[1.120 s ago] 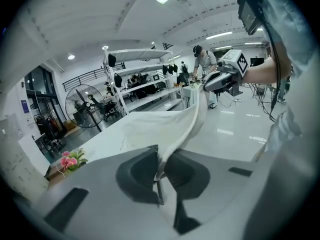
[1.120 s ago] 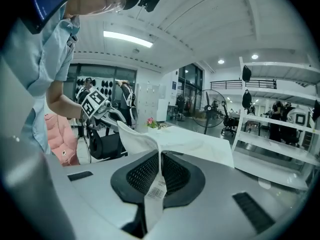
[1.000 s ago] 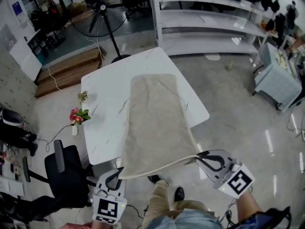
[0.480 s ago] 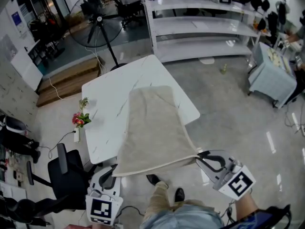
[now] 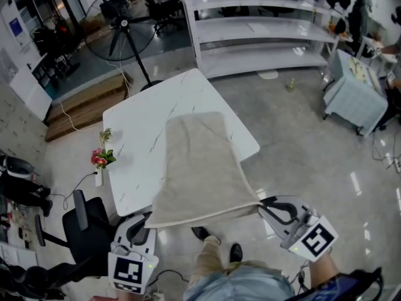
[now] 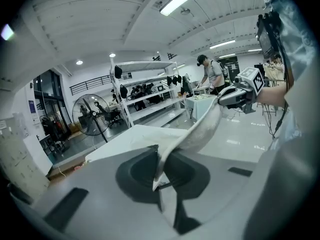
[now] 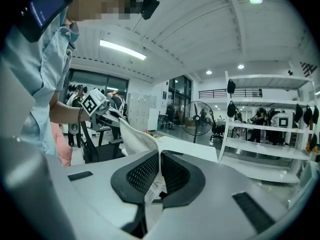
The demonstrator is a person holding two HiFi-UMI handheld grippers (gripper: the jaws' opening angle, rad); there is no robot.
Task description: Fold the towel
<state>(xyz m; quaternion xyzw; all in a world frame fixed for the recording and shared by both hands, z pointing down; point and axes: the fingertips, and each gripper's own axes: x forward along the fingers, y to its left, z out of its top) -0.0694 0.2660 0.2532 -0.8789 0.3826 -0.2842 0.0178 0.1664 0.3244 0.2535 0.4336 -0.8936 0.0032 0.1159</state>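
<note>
At the far left a small vase of flowers (image 5: 100, 157) stands on the floor just beside the white table (image 5: 131, 121). A black office chair (image 5: 80, 221) sits nearer, and a standing fan (image 5: 122, 22) is farther off.

The left gripper (image 5: 145, 223) is clamped on the near left corner of the beige towel (image 5: 197, 162). Its own view shows the jaws pressed together on the cloth edge.

The towel's far part lies flat on the table, running away from the person. Its near part is lifted off the table's near edge and hangs stretched between the two grippers, above the floor.

The right gripper (image 5: 263, 205) pinches the near right corner. Its jaws are closed on the fabric, with what looks like a sewn-in label (image 7: 153, 189) caught between them. The two grippers are well apart, about equally near.

White shelving (image 5: 263, 27) lines the far right.
</note>
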